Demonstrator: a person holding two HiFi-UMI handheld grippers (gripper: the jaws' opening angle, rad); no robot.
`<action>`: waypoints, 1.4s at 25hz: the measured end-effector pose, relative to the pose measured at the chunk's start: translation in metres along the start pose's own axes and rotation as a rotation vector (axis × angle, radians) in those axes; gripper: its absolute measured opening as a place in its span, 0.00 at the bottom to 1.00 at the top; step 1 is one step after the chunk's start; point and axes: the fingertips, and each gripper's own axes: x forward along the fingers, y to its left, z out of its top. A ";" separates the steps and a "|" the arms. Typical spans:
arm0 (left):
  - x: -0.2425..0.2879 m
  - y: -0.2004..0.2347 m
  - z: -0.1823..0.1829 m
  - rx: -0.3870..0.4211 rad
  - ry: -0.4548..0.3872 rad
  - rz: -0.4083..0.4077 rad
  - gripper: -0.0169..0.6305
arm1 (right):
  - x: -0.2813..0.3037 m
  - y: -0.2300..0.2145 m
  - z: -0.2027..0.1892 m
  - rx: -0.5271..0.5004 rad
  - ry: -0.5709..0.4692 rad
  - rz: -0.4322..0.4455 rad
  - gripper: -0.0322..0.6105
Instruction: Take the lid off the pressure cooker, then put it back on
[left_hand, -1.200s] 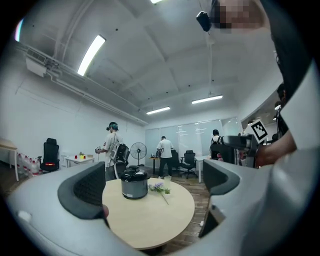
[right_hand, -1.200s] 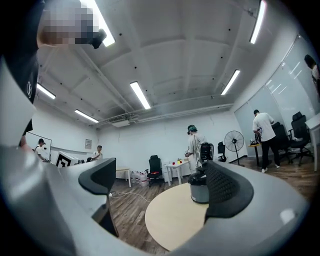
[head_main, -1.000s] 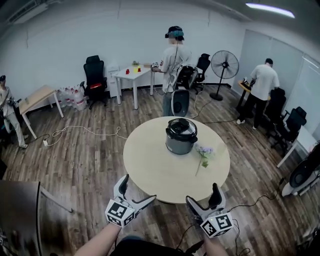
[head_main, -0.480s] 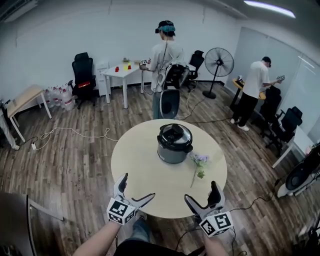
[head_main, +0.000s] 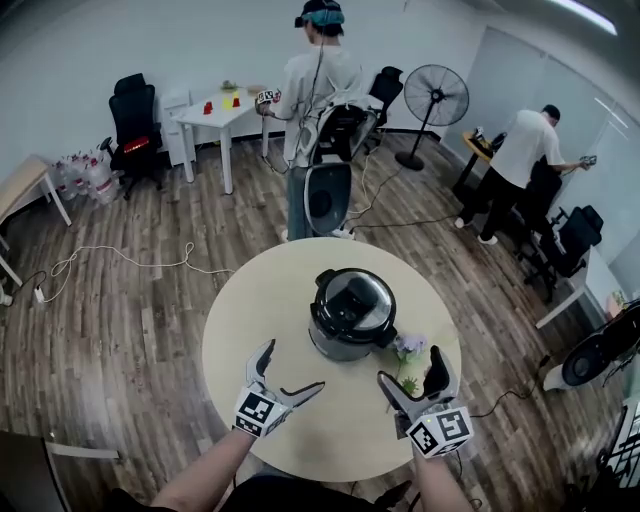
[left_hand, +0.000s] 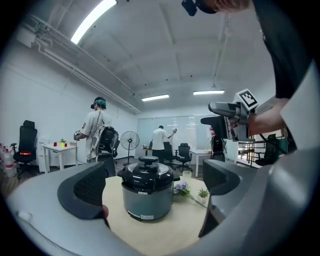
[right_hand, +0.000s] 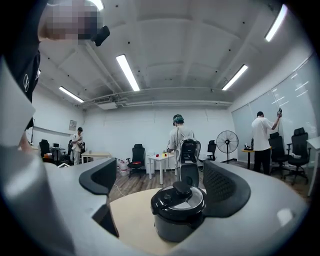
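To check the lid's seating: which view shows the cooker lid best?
Head view: it shows the whole lid from above. The left gripper view shows it side-on; in the right gripper view a jaw covers its right edge.

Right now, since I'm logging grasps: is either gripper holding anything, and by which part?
Nothing is held: left gripper and right gripper are both open, short of the pressure cooker.

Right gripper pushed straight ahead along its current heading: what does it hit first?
Probably the pressure cooker, near its lid: it sits centred between the open jaws of the right gripper. Nothing nearer shows; depth is unclear.
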 end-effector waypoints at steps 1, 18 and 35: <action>0.013 0.010 -0.011 -0.011 0.007 -0.016 0.93 | 0.018 -0.007 -0.005 -0.004 0.024 -0.003 0.91; 0.175 0.059 -0.169 -0.041 0.266 -0.170 0.94 | 0.202 -0.095 -0.106 -0.021 0.392 0.176 0.90; 0.200 0.048 -0.198 -0.011 0.269 -0.221 0.94 | 0.281 -0.086 -0.192 -0.133 0.972 0.391 0.75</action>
